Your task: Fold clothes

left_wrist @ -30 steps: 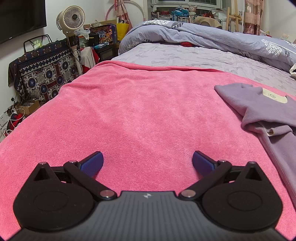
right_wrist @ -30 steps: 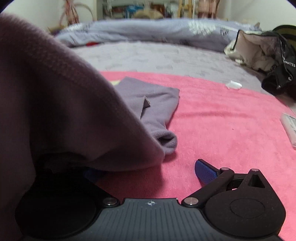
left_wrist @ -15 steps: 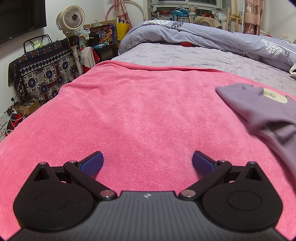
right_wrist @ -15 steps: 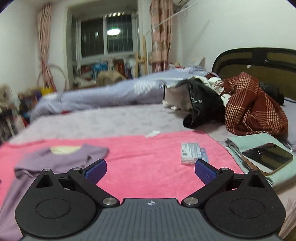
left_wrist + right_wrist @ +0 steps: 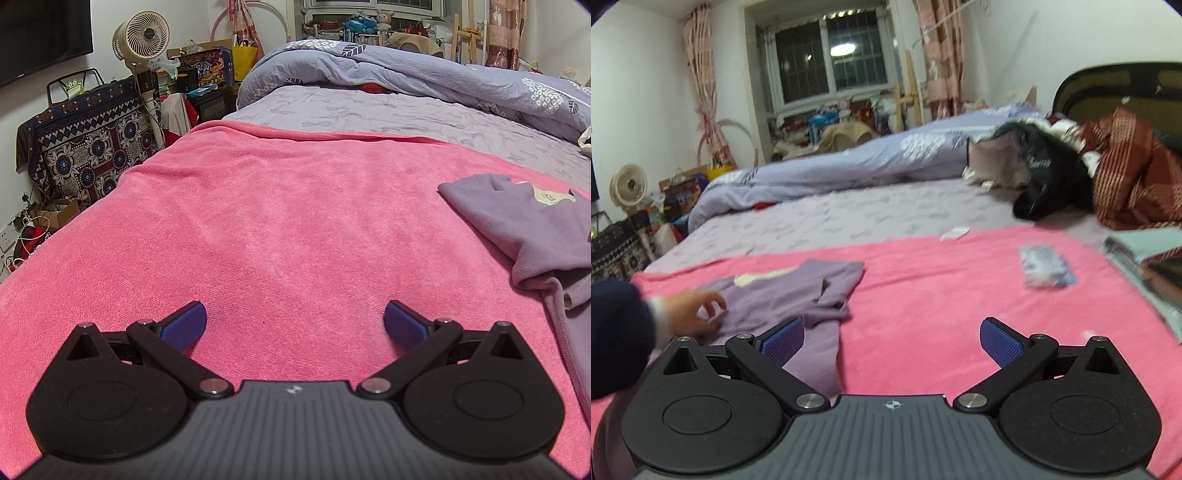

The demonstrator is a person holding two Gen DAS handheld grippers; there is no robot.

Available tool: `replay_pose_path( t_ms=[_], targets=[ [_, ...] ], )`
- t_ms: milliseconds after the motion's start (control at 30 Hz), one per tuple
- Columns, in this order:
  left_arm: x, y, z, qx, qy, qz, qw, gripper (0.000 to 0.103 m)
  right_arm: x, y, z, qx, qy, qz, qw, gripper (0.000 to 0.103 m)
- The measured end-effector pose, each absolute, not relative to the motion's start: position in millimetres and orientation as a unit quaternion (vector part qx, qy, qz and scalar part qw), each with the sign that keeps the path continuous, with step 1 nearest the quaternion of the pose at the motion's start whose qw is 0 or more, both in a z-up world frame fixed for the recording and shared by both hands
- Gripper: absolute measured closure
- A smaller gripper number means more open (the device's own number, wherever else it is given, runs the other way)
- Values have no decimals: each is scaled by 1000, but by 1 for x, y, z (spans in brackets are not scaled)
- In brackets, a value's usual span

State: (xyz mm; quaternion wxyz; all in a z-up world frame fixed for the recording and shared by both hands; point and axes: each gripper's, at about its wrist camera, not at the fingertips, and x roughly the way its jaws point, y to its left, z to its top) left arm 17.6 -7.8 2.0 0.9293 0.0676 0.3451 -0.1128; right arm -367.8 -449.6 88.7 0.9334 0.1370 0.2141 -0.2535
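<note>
A lilac garment (image 5: 532, 225) with a cream patch lies rumpled on the pink towel (image 5: 280, 221) at the right edge of the left wrist view. My left gripper (image 5: 294, 325) rests low over bare towel, open and holding nothing, well left of the garment. In the right wrist view the same garment (image 5: 798, 291) lies left of centre. My right gripper (image 5: 892, 341) is open above the towel (image 5: 942, 295), its left fingertip (image 5: 783, 339) over the garment's near edge. A person's bare hand (image 5: 692, 310) with a dark sleeve presses on the garment's left part.
A grey-lilac duvet (image 5: 424, 74) is bunched at the bed's far side. A tissue pack (image 5: 1045, 266), a folded mint cloth with a phone (image 5: 1152, 262), a black bag (image 5: 1045, 177) and a red plaid cloth (image 5: 1134, 173) sit to the right. A fan (image 5: 142, 37) and clutter stand left of the bed.
My right gripper let the lilac garment go and lifted away from it, then swung back left. A hand now rests on the garment. The left gripper has not moved.
</note>
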Motion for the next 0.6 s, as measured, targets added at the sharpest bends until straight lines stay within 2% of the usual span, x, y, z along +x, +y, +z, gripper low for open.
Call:
replay_pose_path(
  t_ms=[300, 600],
  targets=[
    [17, -8, 3, 67, 345, -113, 929, 0, -368, -464, 64, 180, 212, -249, 928, 0],
    [17, -8, 3, 67, 345, -113, 929, 0, -377, -462, 57, 175, 218, -255, 926, 0]
  ],
)
